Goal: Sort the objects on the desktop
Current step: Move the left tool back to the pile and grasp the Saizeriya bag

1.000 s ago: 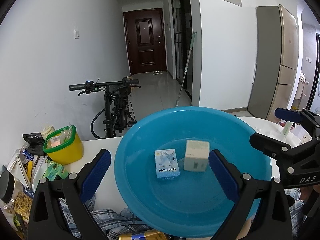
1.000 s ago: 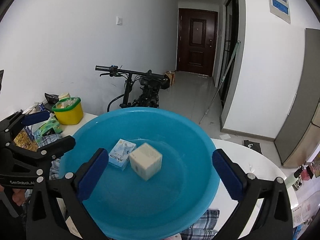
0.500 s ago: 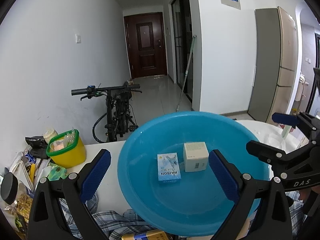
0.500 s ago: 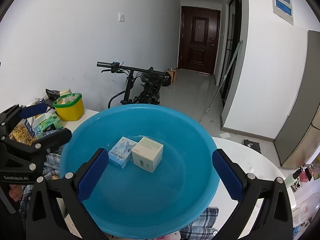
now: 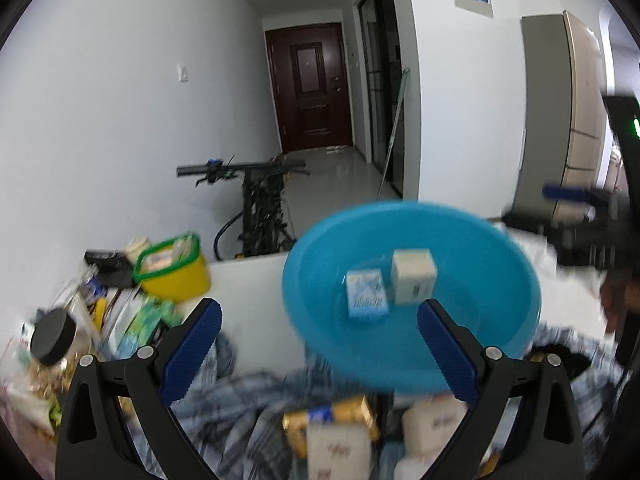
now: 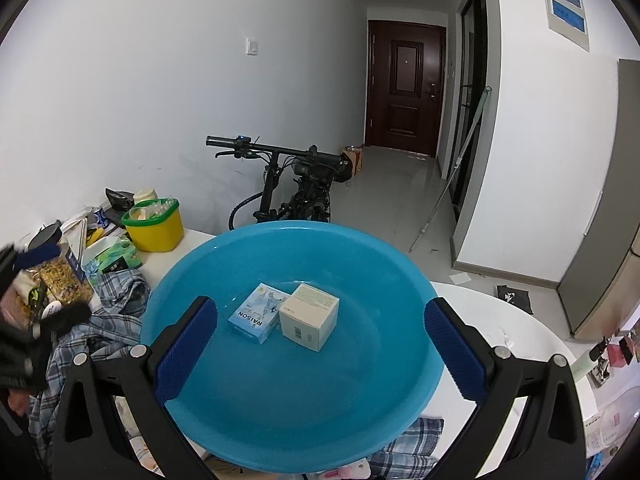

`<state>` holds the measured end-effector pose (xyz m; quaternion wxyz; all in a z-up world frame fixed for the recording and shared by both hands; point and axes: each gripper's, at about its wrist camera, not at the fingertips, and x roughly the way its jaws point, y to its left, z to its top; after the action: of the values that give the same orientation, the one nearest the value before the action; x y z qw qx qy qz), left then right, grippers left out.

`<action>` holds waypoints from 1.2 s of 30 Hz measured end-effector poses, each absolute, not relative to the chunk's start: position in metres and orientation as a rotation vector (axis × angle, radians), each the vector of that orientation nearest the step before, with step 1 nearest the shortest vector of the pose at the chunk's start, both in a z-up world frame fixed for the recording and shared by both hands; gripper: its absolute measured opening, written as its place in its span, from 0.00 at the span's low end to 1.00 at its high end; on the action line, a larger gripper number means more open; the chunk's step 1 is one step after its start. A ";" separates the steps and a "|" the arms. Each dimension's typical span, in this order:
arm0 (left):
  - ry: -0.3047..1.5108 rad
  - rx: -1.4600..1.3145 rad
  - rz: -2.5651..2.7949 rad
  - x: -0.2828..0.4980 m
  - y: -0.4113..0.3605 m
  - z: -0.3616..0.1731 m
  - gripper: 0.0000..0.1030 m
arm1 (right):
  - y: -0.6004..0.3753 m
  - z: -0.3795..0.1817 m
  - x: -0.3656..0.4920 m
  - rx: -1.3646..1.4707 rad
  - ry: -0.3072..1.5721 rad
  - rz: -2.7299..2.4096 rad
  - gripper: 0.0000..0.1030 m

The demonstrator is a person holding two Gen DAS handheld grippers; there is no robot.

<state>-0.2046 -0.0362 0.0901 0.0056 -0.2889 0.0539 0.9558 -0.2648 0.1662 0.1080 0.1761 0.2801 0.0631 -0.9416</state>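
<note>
Over the last second the left gripper [image 5: 318,354] had drawn back and swung left, blurring its view; both boxes stayed in the blue basin [image 6: 360,420], so sorting looked ready for another item. Both grippers' jaws were wide and empty. The basin sat ahead between the right gripper [image 6: 320,346] jaws.

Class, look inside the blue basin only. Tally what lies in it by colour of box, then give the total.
Light blue box marked RAISON: 1
Cream box with a barcode: 1
Total in the blue basin: 2
</note>
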 end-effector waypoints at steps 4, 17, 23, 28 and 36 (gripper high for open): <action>0.183 -0.977 3.011 -0.179 -0.045 0.056 0.97 | 0.163 0.115 -0.258 0.755 0.179 -2.654 1.00; 0.058 -1.092 2.861 -0.182 -0.046 -0.022 0.95 | 0.161 0.118 -0.255 0.743 0.211 -2.669 1.00; 0.004 -1.189 2.812 -0.196 -0.052 -0.045 0.68 | 0.163 0.120 -0.253 0.731 0.213 -2.676 1.00; 0.026 -1.201 2.806 -0.197 -0.049 -0.050 0.68 | 0.160 0.119 -0.253 0.736 0.224 -2.666 1.00; 0.003 -1.214 2.765 -0.199 -0.048 -0.054 0.52 | 0.156 0.119 -0.252 0.731 0.236 -2.658 1.00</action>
<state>-0.1992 -0.0481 -0.0543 0.0610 -0.4013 0.0011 0.9139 -0.2517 0.1564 0.1193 0.1861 0.2597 0.0837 -0.9439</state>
